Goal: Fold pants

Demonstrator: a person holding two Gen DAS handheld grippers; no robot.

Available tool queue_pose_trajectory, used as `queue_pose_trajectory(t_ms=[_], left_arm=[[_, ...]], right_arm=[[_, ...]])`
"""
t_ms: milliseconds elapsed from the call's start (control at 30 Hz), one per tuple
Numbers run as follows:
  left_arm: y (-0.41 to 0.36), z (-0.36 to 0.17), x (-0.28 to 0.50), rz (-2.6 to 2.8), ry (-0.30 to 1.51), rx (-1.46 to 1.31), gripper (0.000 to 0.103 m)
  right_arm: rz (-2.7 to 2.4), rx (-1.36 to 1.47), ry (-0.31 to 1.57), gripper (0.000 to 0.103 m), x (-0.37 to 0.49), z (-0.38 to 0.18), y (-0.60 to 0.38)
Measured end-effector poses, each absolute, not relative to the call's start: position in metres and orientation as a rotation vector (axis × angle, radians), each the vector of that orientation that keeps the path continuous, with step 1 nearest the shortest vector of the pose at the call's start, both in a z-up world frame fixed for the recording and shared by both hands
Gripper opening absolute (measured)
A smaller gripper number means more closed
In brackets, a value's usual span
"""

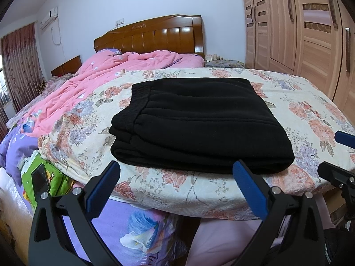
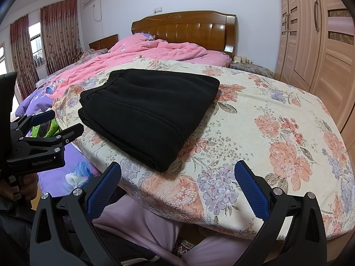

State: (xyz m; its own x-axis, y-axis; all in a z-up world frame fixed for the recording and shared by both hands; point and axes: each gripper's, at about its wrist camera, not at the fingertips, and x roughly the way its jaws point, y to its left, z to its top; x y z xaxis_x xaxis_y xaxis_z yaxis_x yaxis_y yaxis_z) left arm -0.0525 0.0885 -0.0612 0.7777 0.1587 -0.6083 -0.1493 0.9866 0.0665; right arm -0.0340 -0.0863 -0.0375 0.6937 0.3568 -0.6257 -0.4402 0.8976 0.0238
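Black pants (image 1: 199,122) lie folded into a thick rectangle on the floral bedspread (image 1: 310,102), waistband to the left. They also show in the right wrist view (image 2: 146,110). My left gripper (image 1: 176,168) is open and empty, held just in front of the fold's near edge, off the bed's end. My right gripper (image 2: 177,170) is open and empty, in front of the bed, right of the pants' near corner. The right gripper also shows at the right edge of the left wrist view (image 1: 337,155). The left gripper shows at the left of the right wrist view (image 2: 60,122).
A pink quilt (image 1: 99,75) is bunched at the far left of the bed below a wooden headboard (image 1: 153,37). A wooden wardrobe (image 1: 299,26) stands at the right. Purple bedding (image 1: 124,226) and a green item (image 1: 44,177) lie at the near left. My lilac-trousered legs (image 2: 144,221) are below.
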Motion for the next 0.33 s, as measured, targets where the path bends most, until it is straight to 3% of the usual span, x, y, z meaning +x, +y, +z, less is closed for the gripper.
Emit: queue_pose_trajectory(t_ms=[333], left_arm=[[0.0894,-0.0646,-0.0496,0.162,0.680,0.012,0.101]], right_arm=[[0.446,-0.131,0.670,0.099,-0.0341,-0.0373,-0.0865]])
